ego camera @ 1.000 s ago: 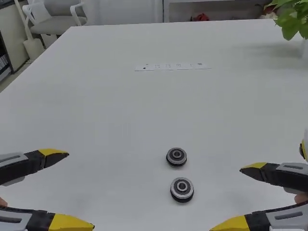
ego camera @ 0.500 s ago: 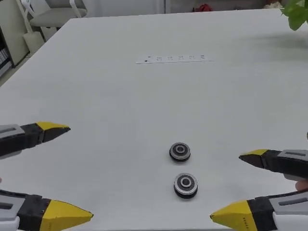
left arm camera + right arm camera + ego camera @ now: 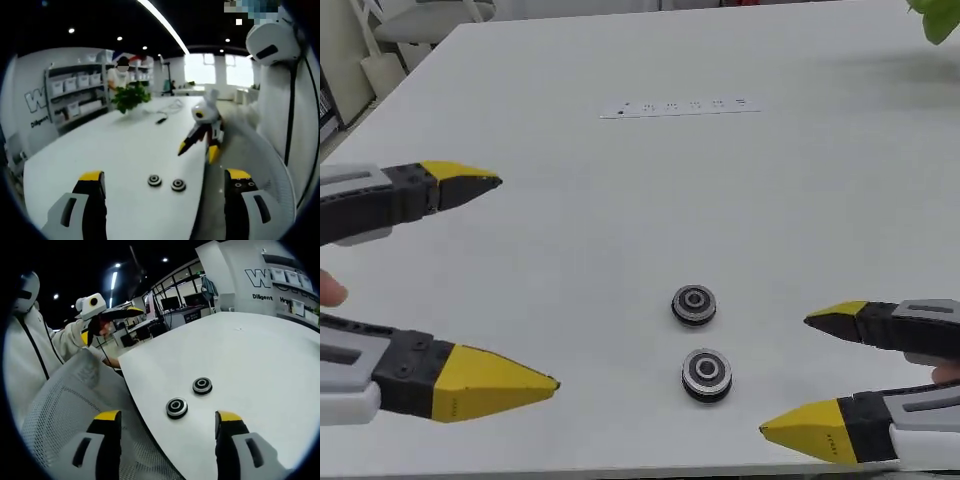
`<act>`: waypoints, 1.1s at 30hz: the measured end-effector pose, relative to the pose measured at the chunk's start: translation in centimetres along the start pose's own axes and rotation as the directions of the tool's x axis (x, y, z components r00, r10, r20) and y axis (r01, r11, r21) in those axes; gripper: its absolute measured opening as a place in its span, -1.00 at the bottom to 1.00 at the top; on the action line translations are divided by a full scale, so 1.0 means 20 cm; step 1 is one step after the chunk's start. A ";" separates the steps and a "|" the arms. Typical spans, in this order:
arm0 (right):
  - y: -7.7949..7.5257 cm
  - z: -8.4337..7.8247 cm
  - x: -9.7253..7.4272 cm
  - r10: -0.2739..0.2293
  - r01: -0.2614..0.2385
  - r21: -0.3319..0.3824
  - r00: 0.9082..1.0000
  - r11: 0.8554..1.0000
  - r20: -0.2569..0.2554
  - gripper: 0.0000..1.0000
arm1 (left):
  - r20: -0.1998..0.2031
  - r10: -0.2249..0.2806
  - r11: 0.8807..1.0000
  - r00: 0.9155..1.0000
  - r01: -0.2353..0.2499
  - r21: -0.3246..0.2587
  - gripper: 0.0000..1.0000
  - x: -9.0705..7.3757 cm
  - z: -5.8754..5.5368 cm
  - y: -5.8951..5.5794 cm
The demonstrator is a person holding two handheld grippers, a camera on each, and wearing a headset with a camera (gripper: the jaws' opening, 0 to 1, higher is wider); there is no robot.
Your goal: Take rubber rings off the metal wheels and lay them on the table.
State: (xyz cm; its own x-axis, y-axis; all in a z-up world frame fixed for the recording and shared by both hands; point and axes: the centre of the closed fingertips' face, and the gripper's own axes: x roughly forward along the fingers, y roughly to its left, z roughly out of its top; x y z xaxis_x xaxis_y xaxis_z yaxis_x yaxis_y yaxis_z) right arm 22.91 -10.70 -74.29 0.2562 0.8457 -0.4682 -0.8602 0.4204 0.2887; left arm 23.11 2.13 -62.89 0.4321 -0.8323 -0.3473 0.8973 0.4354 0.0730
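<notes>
While both pairs of jaws stand wide open with nothing between them, the left gripper with black-and-yellow tips and the matching right gripper sit over the near part of the white rectangular table, one at each side. A farther round metal wheel and a nearer round metal wheel lie flat on the tabletop between the grippers, closer to the right one. The two wheels are near each other but apart, and the nearer one is close to the table's front edge. Each wheel carries a dark rubber ring around its rim. Neither gripper touches a wheel. A white socket strip lies flat well beyond the wheels. Leaves of a green plant show at the far right corner.
</notes>
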 end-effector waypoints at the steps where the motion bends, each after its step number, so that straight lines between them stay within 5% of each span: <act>1: 0.00 0.00 0.00 0.001 -0.001 -0.002 1.000 1.000 0.002 0.44 | 0.005 -0.009 1.000 1.000 0.009 0.011 1.00 0.02 0.02 -0.01; 10: 0.00 0.05 0.02 0.024 -0.023 -0.049 0.999 0.999 0.029 0.24 | 0.037 -0.081 0.994 0.996 0.078 0.080 0.90 0.17 0.12 -0.04; 29: -0.03 0.05 0.14 0.061 -0.061 -0.144 0.998 0.988 -0.001 -0.17 | 0.033 -0.191 0.978 0.981 0.187 0.093 0.51 0.43 0.06 -0.08; 33: -0.04 0.04 0.16 0.065 -0.065 -0.166 0.998 0.984 -0.006 -0.31 | -0.003 -0.217 0.972 0.976 0.216 0.097 0.38 0.47 0.01 -0.12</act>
State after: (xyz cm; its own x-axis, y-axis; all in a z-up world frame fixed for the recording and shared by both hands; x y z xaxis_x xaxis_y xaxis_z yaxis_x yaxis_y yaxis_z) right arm 24.74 -8.15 -75.38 0.1971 0.8690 -0.4538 -0.9361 0.3043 0.1762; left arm 25.15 -6.84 -66.06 0.2270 -0.9057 -0.3580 0.9739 0.2098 0.0868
